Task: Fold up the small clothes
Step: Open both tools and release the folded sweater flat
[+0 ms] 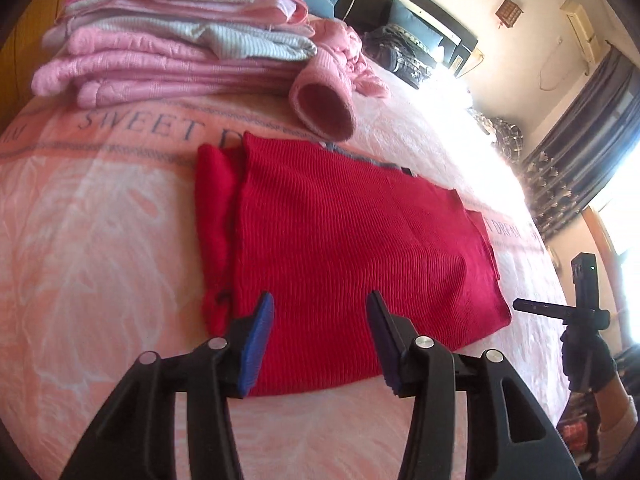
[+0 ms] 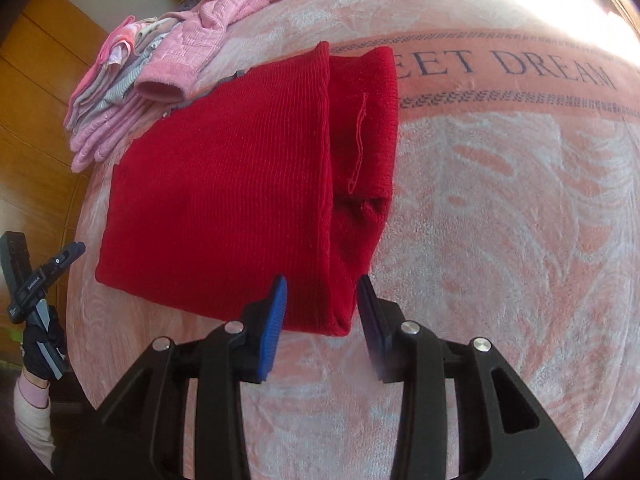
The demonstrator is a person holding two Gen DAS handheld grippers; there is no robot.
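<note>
a: daylight floods in from the window [image 1: 624, 248] at the right of the left wrist view, blowing out the bedspread [image 1: 460, 92].
b: yes, and fisheye bending curves every edge; corners go black.

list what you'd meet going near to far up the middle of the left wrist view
left gripper → red knit garment → pink sleeve cuff → crumpled pink garment → blue pillows at the headboard
</note>
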